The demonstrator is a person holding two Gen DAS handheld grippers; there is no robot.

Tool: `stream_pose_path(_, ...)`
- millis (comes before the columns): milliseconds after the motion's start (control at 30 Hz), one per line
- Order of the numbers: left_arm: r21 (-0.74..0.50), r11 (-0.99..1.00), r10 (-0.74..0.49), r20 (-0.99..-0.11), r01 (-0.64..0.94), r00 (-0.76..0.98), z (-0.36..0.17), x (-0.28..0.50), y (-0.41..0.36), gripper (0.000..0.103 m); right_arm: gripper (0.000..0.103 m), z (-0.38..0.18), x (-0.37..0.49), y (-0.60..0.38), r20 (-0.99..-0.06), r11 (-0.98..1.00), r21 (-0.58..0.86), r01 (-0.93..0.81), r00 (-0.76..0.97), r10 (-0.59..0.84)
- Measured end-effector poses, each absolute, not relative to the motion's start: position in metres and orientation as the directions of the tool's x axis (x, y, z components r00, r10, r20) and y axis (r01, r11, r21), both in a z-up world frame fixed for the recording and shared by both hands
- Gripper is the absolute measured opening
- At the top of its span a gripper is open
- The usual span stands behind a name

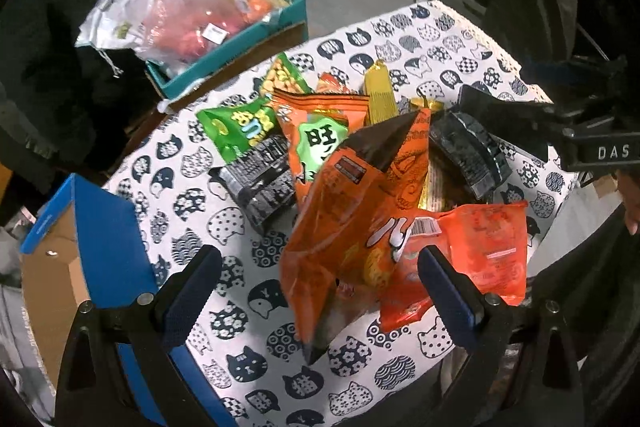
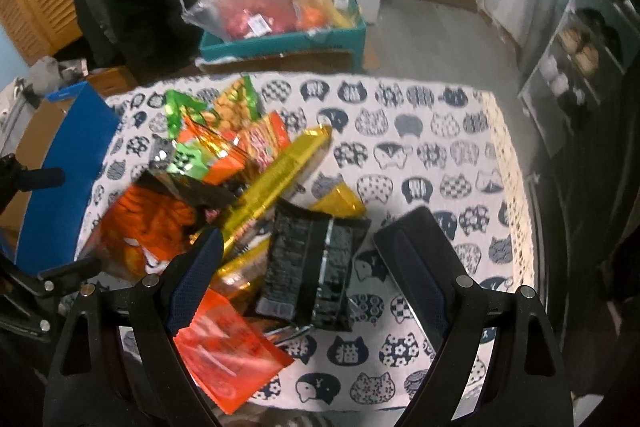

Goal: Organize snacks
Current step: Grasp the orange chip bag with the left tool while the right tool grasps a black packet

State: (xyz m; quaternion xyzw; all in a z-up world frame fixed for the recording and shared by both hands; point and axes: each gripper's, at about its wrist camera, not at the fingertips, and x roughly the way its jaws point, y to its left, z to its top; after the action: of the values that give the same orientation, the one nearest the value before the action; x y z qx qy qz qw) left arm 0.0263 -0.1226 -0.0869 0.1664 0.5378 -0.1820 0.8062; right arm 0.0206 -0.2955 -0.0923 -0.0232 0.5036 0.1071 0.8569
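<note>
By my reckoning I have barely begun: the snacks sit in one heap on the cat-print cloth (image 1: 224, 291), none sorted that I can see.

At nine o'clock from the heap stands a blue cardboard box (image 1: 100, 239), open, its inside hidden from me; probably where packets go. My left gripper (image 1: 316, 287) hangs wide apart over the near edge of the heap, holding nothing, with the tall orange bag (image 1: 352, 223) standing between its fingers and a flat red-orange packet (image 1: 480, 251) at its three o'clock.

Further right, my right gripper (image 2: 300, 267) is also spread and empty above a black packet (image 2: 316, 267), a long gold packet (image 2: 280, 175) at ten o'clock from it. Green packets (image 1: 236, 131) lie at the far side.

At twelve o'clock beyond the table, a teal crate (image 2: 280, 43) holds clear bags. The packets overlap, so lifting one may drag its neighbours
</note>
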Motion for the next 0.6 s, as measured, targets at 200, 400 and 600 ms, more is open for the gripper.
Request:
stream_pose_path(200, 0.061, 0.876, -0.101, -0.947, 0.478, 0.306, -0.105, 0.034, -0.133, 0.099, 0.086, -0.118, 0.026, -0.297, -0.900, 0.977, 0.082, -0.195, 0.407, 0.157)
stream_pose_path(400, 0.081, 0.870, -0.073, -0.954, 0.486, 0.290, -0.120, 0.039, -0.142, 0.099, 0.086, -0.143, 0.034, -0.293, -0.928, 0.978, 0.084, -0.189, 0.342, 0.146)
stream_pose_path(600, 0.072, 0.868, -0.069, -0.962, 0.492, 0.263, -0.137, 0.046, -0.147, 0.099, 0.086, -0.163, 0.041, -0.290, -0.947, 0.981, 0.073, -0.178, 0.296, 0.124)
